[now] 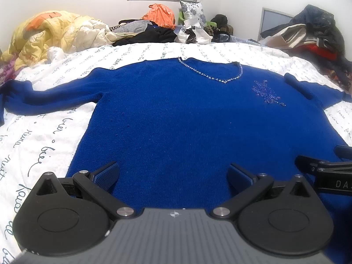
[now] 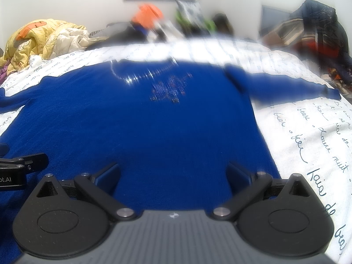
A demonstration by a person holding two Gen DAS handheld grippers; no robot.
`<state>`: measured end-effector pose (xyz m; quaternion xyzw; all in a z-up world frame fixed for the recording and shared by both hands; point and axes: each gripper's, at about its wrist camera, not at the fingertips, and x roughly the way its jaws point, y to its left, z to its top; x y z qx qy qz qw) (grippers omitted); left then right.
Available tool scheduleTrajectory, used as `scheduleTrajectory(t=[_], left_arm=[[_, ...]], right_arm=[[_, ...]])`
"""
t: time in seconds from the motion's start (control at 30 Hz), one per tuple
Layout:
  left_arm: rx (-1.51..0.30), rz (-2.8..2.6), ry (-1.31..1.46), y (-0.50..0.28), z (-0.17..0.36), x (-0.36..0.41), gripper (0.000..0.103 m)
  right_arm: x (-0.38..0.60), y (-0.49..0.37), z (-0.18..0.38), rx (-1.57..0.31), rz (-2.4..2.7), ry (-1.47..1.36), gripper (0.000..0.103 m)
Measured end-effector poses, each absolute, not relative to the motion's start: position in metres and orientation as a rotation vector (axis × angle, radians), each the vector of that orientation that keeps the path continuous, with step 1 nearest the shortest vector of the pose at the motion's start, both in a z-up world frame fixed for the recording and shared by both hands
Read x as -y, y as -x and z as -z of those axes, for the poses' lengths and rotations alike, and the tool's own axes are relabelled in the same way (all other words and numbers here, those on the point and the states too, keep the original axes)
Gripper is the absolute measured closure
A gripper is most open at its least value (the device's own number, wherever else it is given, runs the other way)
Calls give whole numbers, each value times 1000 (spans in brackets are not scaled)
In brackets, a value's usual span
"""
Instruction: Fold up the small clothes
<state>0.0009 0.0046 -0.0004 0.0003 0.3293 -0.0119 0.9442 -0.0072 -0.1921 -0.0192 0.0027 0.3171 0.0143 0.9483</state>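
A royal-blue knit sweater (image 1: pixel 176 114) lies flat, front up, on the bed, with a beaded V-neckline (image 1: pixel 211 71) and a beaded motif (image 1: pixel 267 92) on the chest. Its sleeves stretch out to the left (image 1: pixel 44 90) and right (image 2: pixel 286 85). My left gripper (image 1: pixel 173 171) is open over the sweater's lower hem, left of centre. My right gripper (image 2: pixel 173 171) is open over the hem nearer the right side seam; it also shows at the right edge of the left wrist view (image 1: pixel 325 169). Both are empty. The right wrist view is motion-blurred.
The bed has a white cover with black script (image 1: pixel 44 149). A yellow quilt (image 1: pixel 48 33) is bunched at the far left. Clothes and an orange bag (image 1: pixel 160 15) are piled along the far edge, and more clothes (image 1: pixel 316 30) are stacked at the far right.
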Motion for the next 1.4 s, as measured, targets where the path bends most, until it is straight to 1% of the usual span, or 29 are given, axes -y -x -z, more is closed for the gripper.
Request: scheduleTrajectory(t=[0.27, 0.37, 0.4, 0.47, 0.5, 0.57, 0.63, 0.7, 0.83, 0.9, 1.0, 1.03, 1.17, 1.2, 1.23, 1.27, 1.3, 1.37, 1.4], left_arm=[[-672, 26, -3, 0, 0, -5, 0], [-672, 27, -3, 0, 0, -5, 0], [-672, 27, -3, 0, 0, -5, 0], [-672, 26, -4, 0, 0, -5, 0], [-672, 26, -4, 0, 0, -5, 0], [-672, 26, -4, 0, 1, -5, 0], [-673, 26, -5, -1, 0, -4, 0], [-673, 26, -5, -1, 0, -5, 0], [-673, 26, -5, -1, 0, -4, 0], [-673, 26, -5, -1, 0, -5, 0], [-673, 26, -5, -1, 0, -5, 0], [-673, 26, -5, -1, 0, -5, 0], [-673, 26, -5, -1, 0, -5, 0], [-673, 26, -5, -1, 0, -5, 0], [-673, 26, -5, -1, 0, -5, 0], [-673, 26, -5, -1, 0, -5, 0], [-673, 26, -5, -1, 0, -5, 0], [-673, 26, -5, -1, 0, -5, 0], [-673, 26, -5, -1, 0, -5, 0]], right_arm=[[191, 7, 19, -653, -35, -5, 0], [204, 3, 8, -712, -141, -14, 0], [220, 1, 0, -699, -180, -72, 0], [255, 0, -17, -579, -208, -122, 0], [274, -2, -27, -495, -182, -84, 0], [308, -16, -37, -389, -75, 45, 0], [349, -44, -41, -398, 28, 88, 0], [403, -74, -44, -428, 132, -21, 0], [535, -130, -33, -493, 301, -487, 0], [578, -145, -19, -502, 366, -654, 0], [622, -153, 3, -471, 446, -908, 7], [630, -154, 8, -429, 434, -957, 7], [631, -169, 12, -423, 417, -945, 8], [628, -174, 12, -431, 414, -915, 16], [625, -181, 12, -444, 414, -874, 29], [620, -184, 11, -459, 431, -813, 37], [621, -184, 10, -461, 450, -777, 50], [624, -183, 9, -449, 478, -765, 57], [629, -181, 9, -437, 485, -778, 67]])
